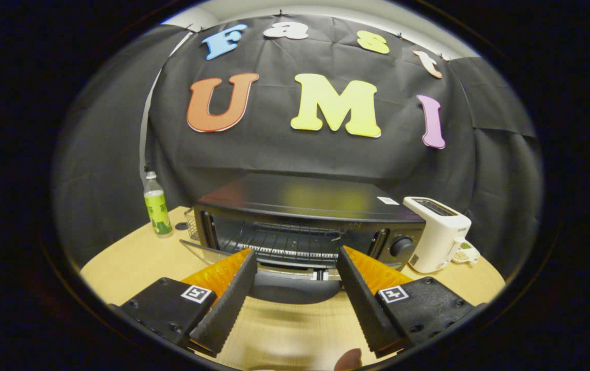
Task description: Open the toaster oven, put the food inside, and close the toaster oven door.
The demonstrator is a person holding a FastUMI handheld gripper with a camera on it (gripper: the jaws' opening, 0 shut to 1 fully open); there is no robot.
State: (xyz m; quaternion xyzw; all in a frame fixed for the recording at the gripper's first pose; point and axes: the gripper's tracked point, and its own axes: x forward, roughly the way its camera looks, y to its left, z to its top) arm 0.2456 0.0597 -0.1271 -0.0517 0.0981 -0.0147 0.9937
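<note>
One open toaster oven (305, 216), one bottle (156, 206), hand-held gripper (295, 268) fingers spread.

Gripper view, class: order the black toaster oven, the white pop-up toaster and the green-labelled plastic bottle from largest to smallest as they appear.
1. Black toaster oven, door open, just beyond the open tool.
2. White pop-up toaster.
3. Green-labelled plastic bottle; it stands slightly farther back, so the gap may be overstated.

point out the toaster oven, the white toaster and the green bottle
toaster oven (305, 198): gripper view, on its dark top panel, beyond the open gripper (296, 257).
white toaster (436, 237): gripper view, on its side wall, right of the oven.
green bottle (156, 206): gripper view, on its label, left of the oven.
</note>
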